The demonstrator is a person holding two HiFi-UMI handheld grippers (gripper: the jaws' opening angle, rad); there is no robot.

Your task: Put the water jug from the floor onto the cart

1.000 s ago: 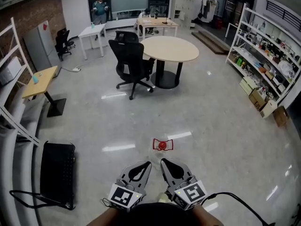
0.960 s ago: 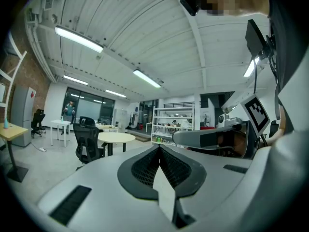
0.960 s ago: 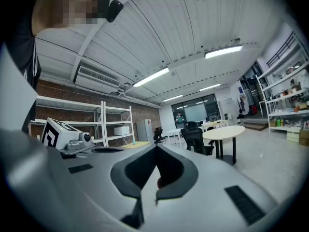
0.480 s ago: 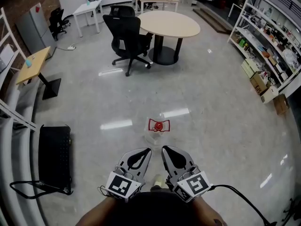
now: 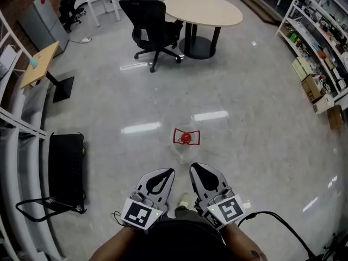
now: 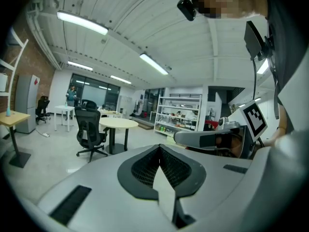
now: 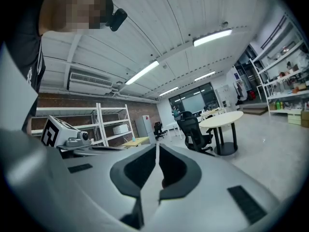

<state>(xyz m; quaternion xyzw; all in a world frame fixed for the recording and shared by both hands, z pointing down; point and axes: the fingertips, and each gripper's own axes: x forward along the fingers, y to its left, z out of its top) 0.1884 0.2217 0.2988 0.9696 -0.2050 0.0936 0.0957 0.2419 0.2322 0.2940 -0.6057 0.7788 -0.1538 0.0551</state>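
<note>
A clear water jug (image 5: 186, 141) with a red cap and red handle stands on the pale floor, a short way ahead of both grippers in the head view. A low black cart (image 5: 66, 170) with a thin looped handle lies on the floor to the left. My left gripper (image 5: 165, 174) and right gripper (image 5: 197, 168) are side by side at the bottom of the head view, tips toward the jug and apart from it. The left gripper (image 6: 158, 151) has its jaws together with nothing between them. The right gripper (image 7: 157, 148) is likewise shut and holds nothing. The jug is hidden in both gripper views.
A black office chair (image 5: 149, 23) and a round beige table (image 5: 204, 8) stand further ahead. White shelving (image 5: 321, 37) with goods and boxes lines the right wall. A white rack frame (image 5: 16, 118) and a small wooden desk (image 5: 39, 64) are at the left. A black cable (image 5: 283, 224) trails at bottom right.
Both grippers have moved forward and lower, toward the jug, which now lies nearer to their tips. The head view has tilted further down. Both stay shut.
</note>
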